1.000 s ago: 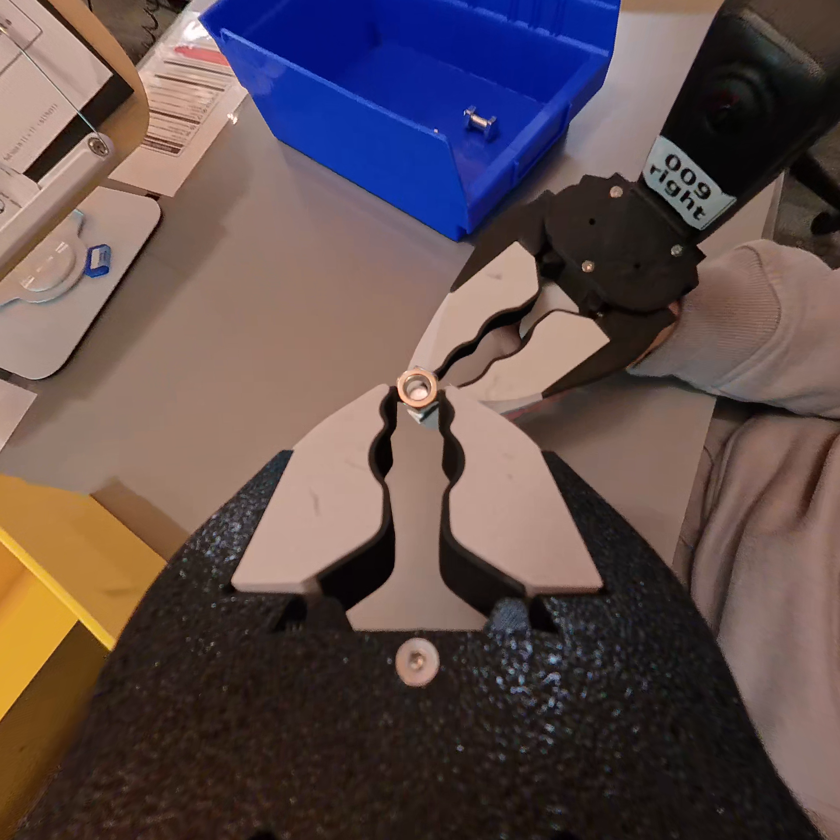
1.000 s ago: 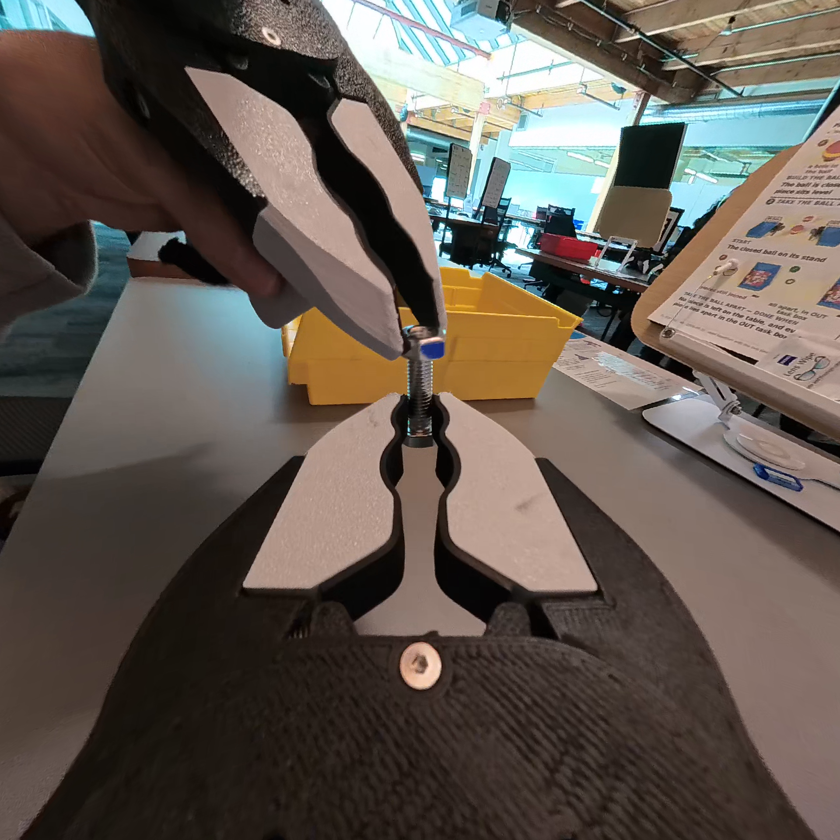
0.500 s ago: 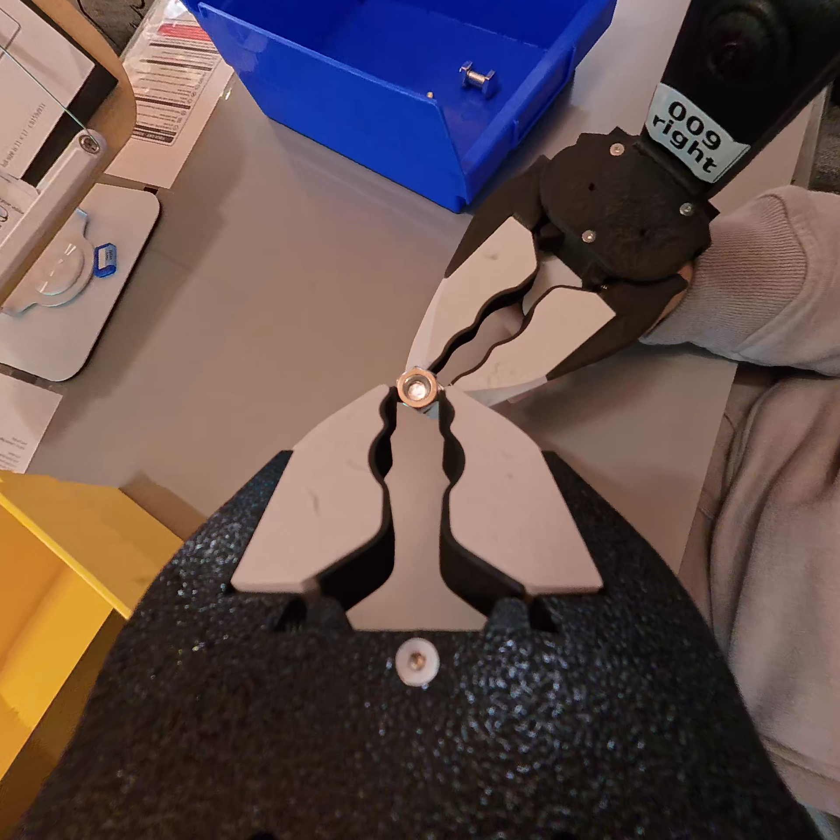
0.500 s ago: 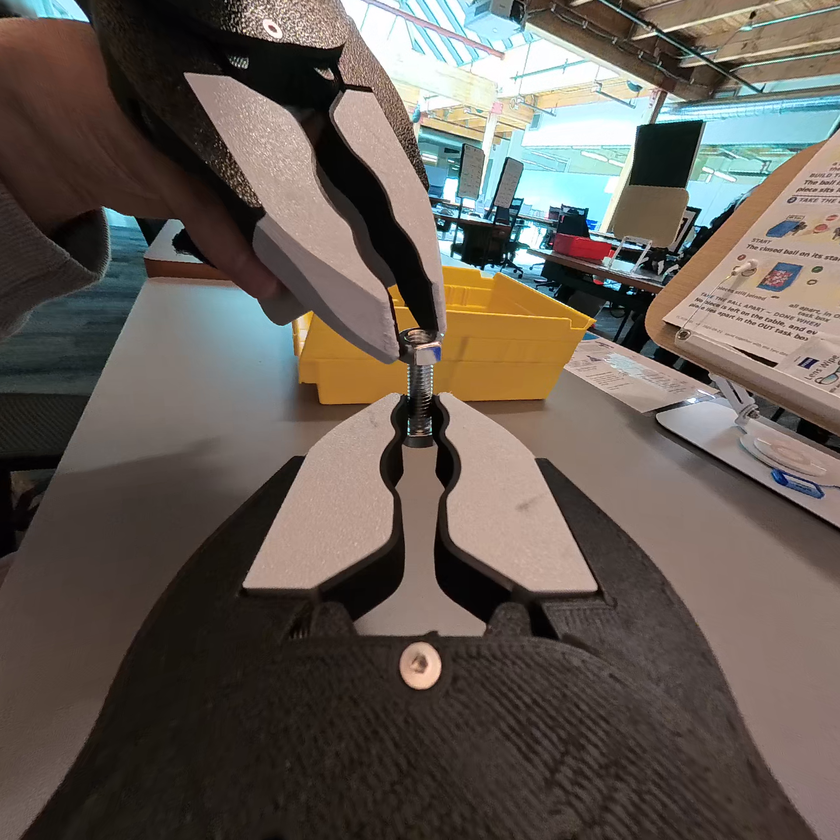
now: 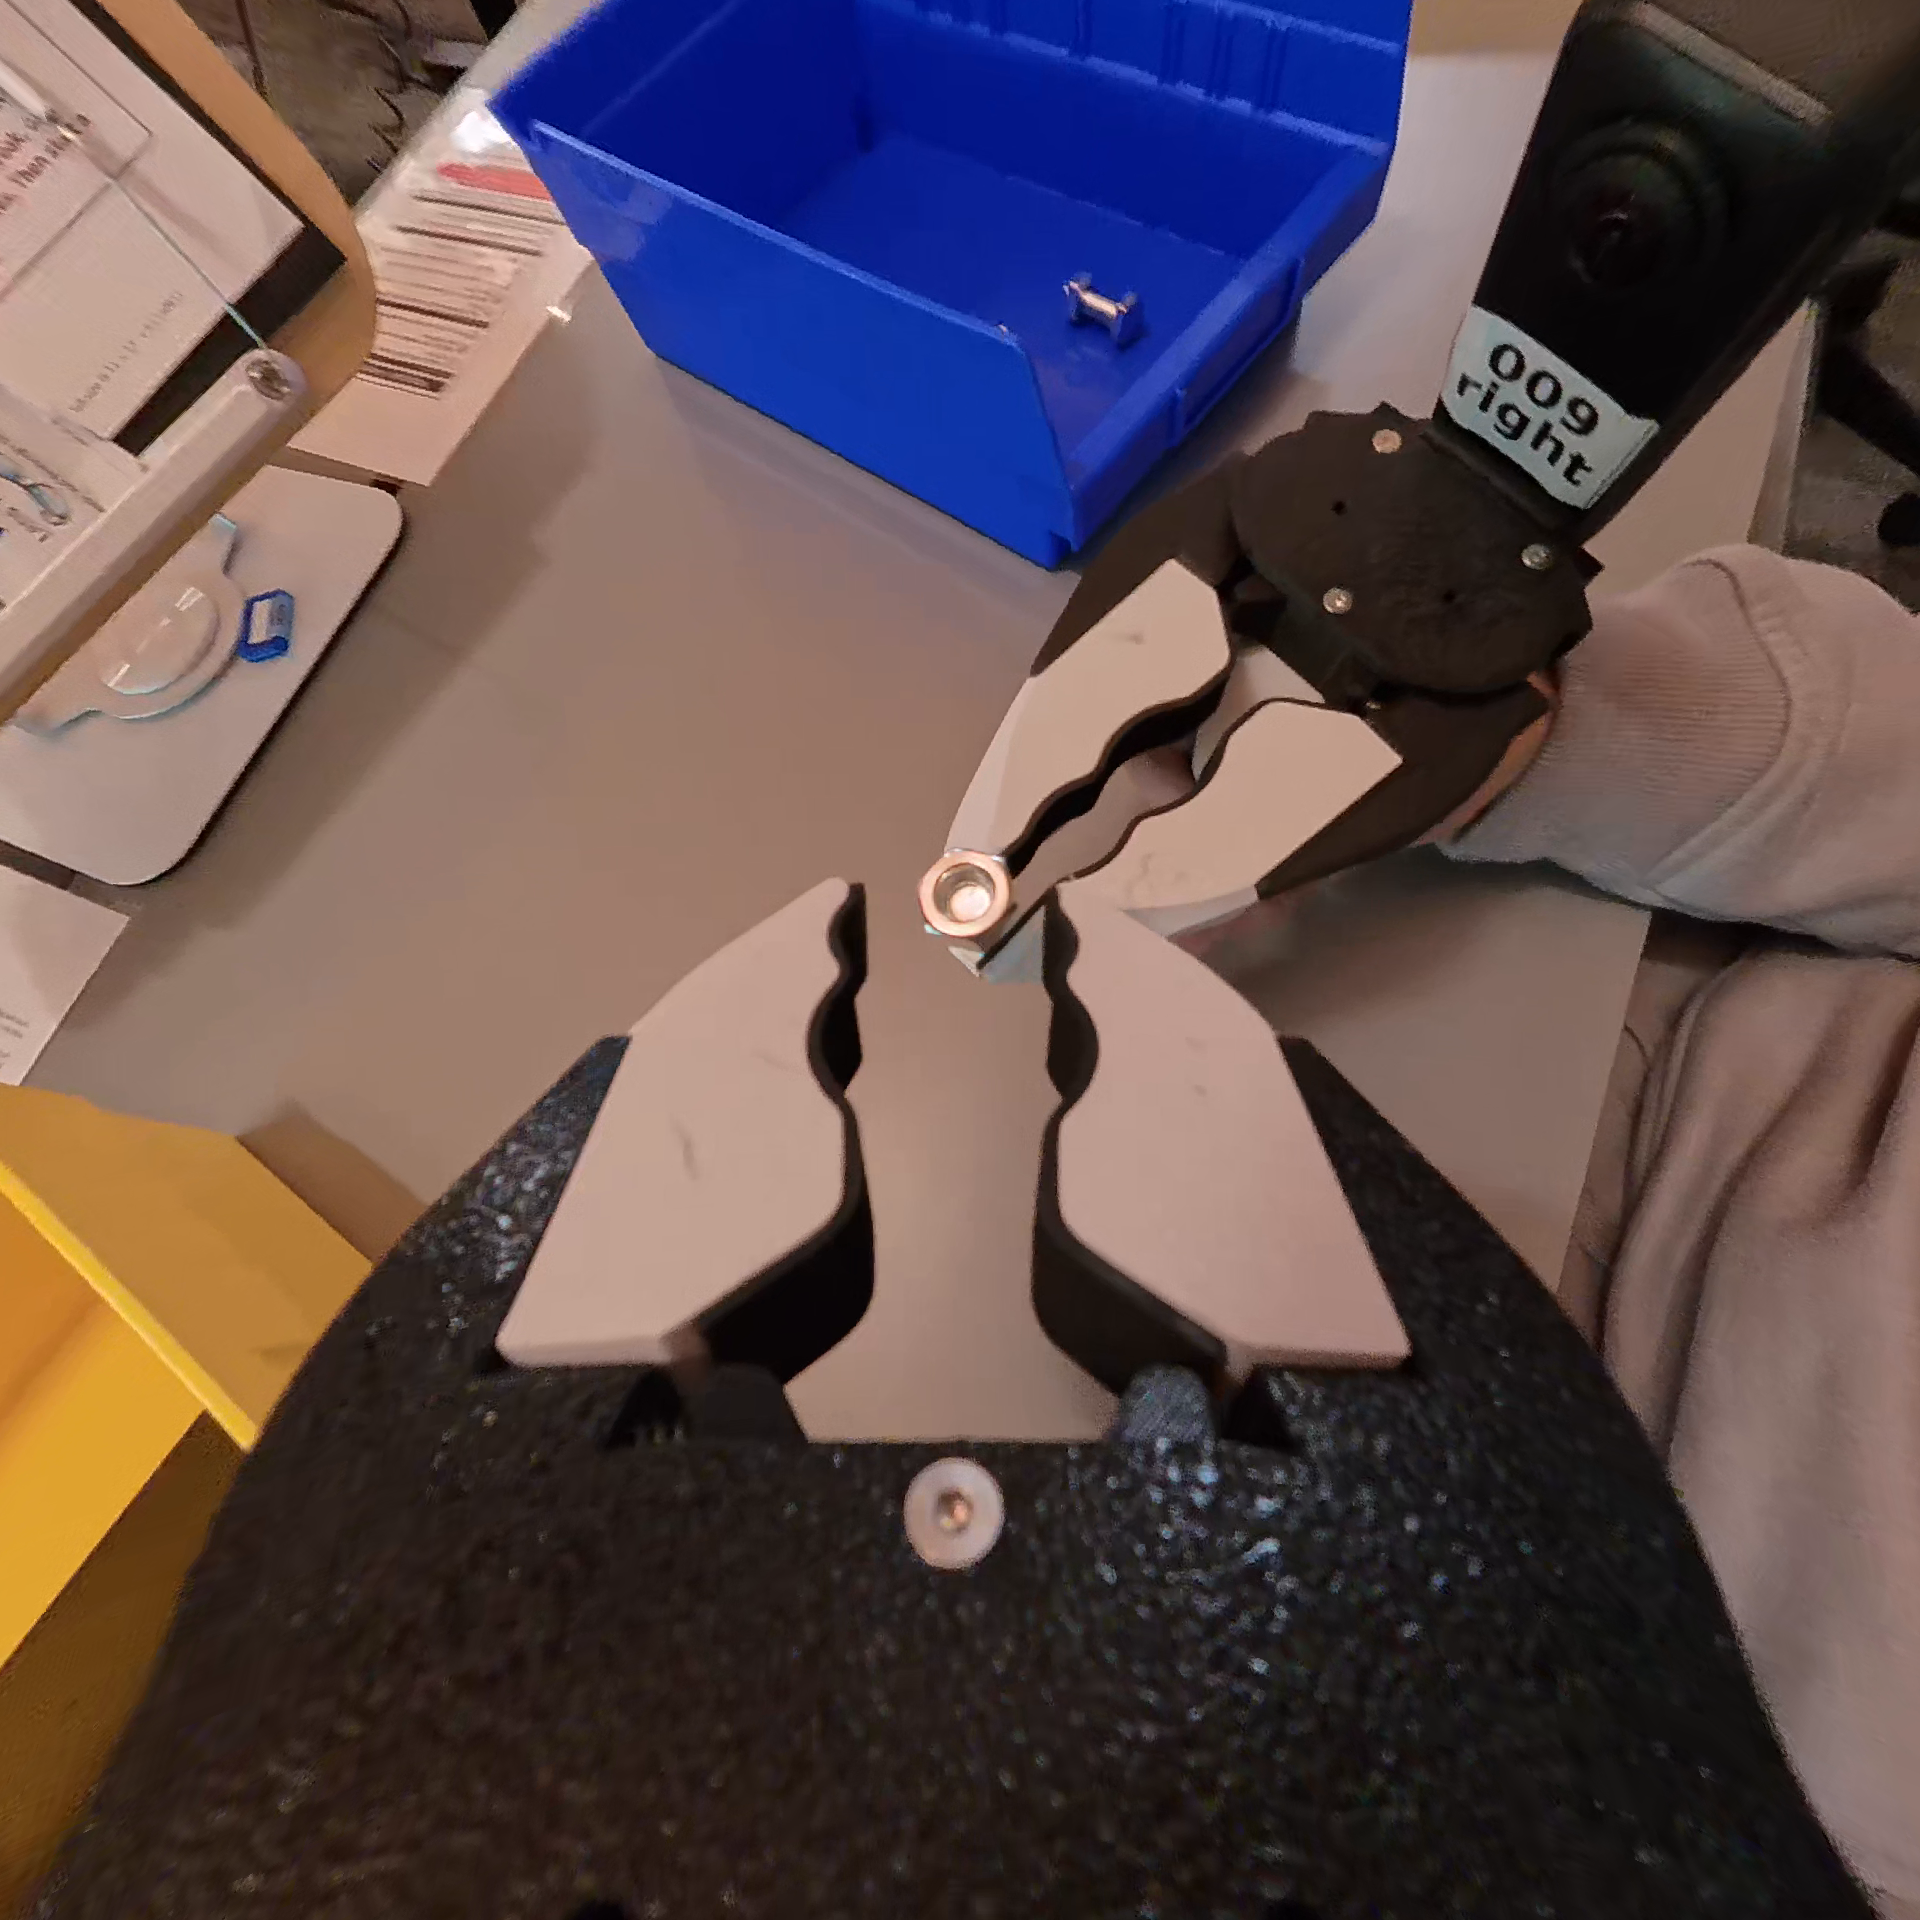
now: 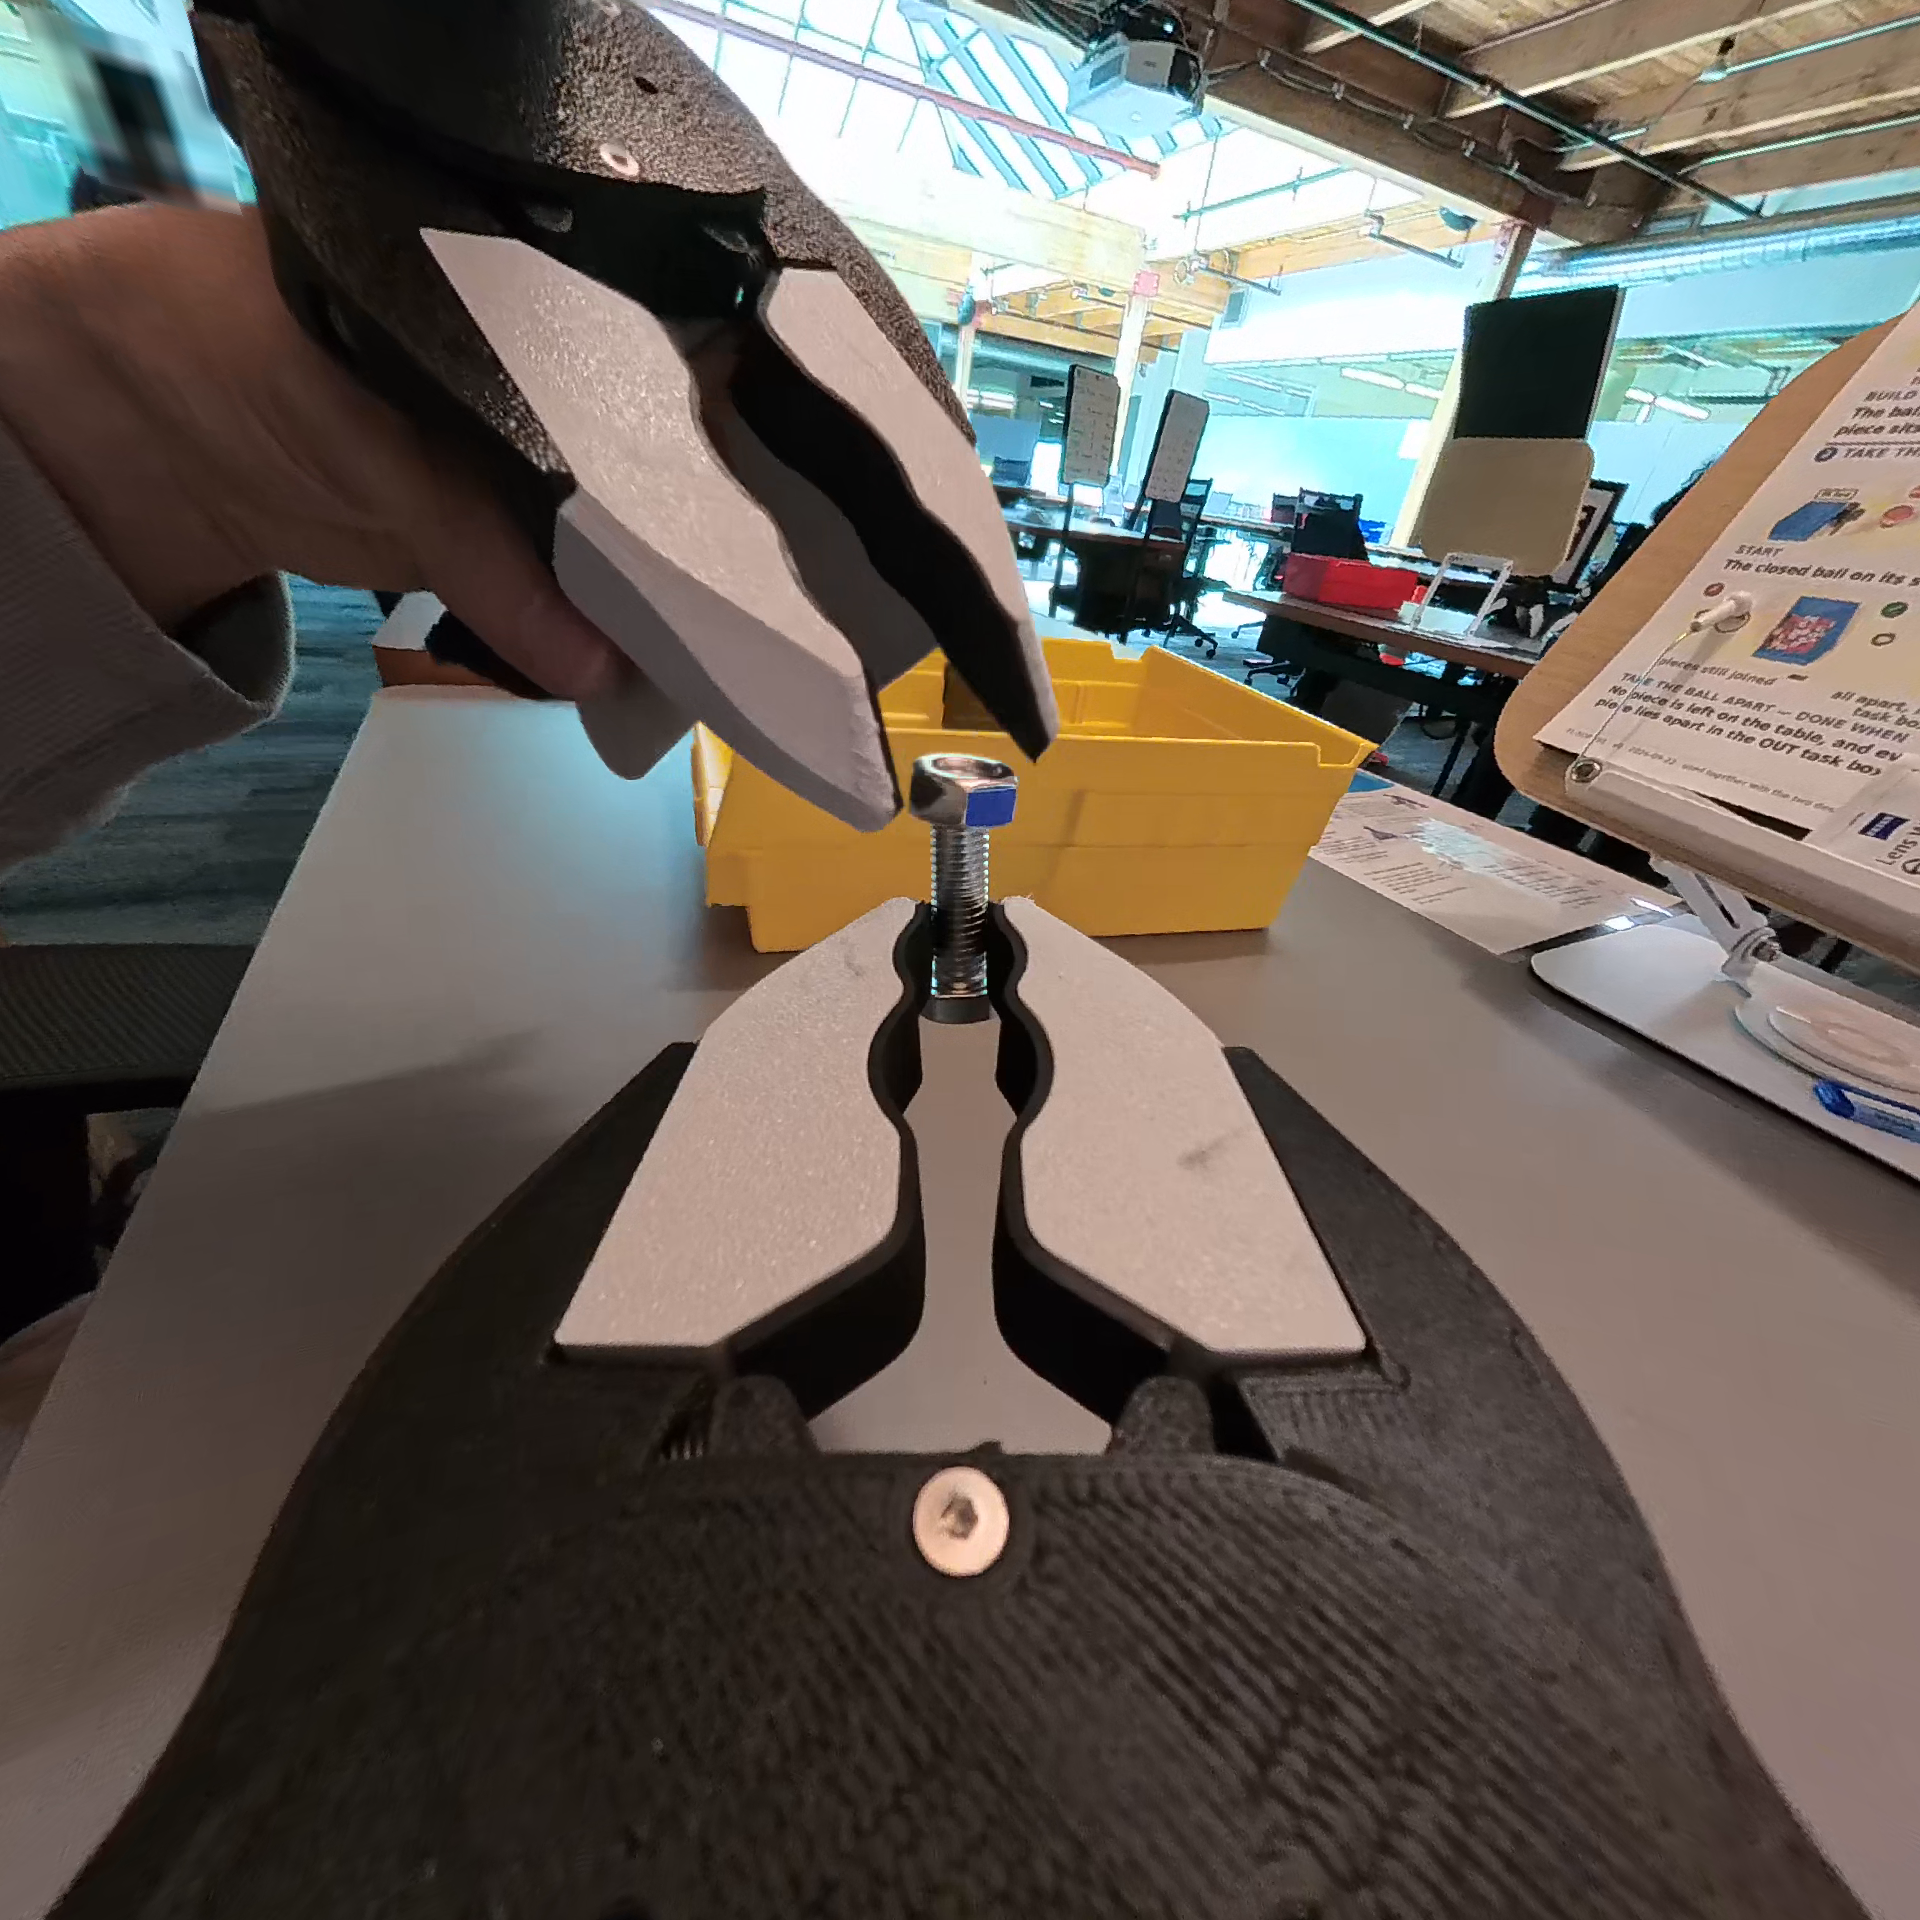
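A threaded steel bolt (image 6: 958, 914) is clamped upright between the fingertips of the right gripper (image 6: 958, 961), both pads pressed against its lower shank. A hex nut (image 6: 961, 798) bearing a small blue patch is seated at the top of the bolt. Directly above the nut, the left gripper (image 5: 956, 914) is seen with its jaws spread apart; the nut stands between the fingertips (image 6: 831, 769) but is not gripped, with a gap on the far side and contact on the near side not determinable. In the left wrist view the nut (image 5: 966, 899) is viewed end-on, just beyond that gripper's parted tips, with the right gripper (image 5: 1003, 920) reaching in from the right of it.

Both tools are held by a person's hands (image 6: 270, 457), a pale sleeve (image 5: 1714, 748) being visible behind the right one. The bolt is held over a grey table (image 5: 623, 748). Beyond the bolt, in the right wrist view, a yellow bin (image 6: 1091, 810) is set on the table. A blue bin (image 5: 935, 239) is placed farther off across the table from the nut in the left wrist view, a small metal fastener (image 5: 1099, 309) lying inside it. To the right of the yellow bin, printed sheets (image 6: 1455, 862) and a stand (image 6: 1704, 997) carrying an instruction board (image 6: 1787, 665) are seen.
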Available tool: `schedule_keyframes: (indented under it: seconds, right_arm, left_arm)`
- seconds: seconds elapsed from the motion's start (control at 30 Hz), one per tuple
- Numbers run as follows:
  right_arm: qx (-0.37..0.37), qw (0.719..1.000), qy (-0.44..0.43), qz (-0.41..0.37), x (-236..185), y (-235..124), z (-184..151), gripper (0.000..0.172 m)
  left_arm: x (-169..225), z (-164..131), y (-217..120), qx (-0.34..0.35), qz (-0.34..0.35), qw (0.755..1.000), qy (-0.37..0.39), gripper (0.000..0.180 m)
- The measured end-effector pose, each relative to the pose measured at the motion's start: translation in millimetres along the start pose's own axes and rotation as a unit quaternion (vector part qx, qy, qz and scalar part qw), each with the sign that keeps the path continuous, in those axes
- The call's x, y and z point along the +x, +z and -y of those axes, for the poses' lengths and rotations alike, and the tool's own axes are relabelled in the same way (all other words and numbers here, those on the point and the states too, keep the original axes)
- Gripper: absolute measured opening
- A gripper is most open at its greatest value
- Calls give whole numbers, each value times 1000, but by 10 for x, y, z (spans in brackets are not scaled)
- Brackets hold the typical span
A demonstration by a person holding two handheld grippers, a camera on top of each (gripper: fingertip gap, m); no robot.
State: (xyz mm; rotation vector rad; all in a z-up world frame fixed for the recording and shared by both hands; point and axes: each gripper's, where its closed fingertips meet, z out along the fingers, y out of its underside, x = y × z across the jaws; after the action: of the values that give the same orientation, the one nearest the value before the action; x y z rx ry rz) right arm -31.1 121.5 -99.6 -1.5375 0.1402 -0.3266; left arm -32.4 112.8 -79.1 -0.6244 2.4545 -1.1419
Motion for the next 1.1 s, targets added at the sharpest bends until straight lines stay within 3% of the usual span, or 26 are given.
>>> schedule_keyframes:
  seconds: [0.03,0.2,0.4,1.1]
  right_arm:
    - [4,1000,2,-1,4,-5,12,9]
    - [21,1000,15,-5,36,-29,63,9]
    - [35,999,29,-4,51,-50,100,9]
    - [47,998,41,-1,65,-72,129,9]
  left_arm:
    - [-9,30,-14,15,4,1000,-5,35]
    - [-47,111,-50,102,31,993,-43,38]
    - [-26,100,-16,152,23,985,-77,38]
    - [-73,106,-14,162,26,982,-93,34]
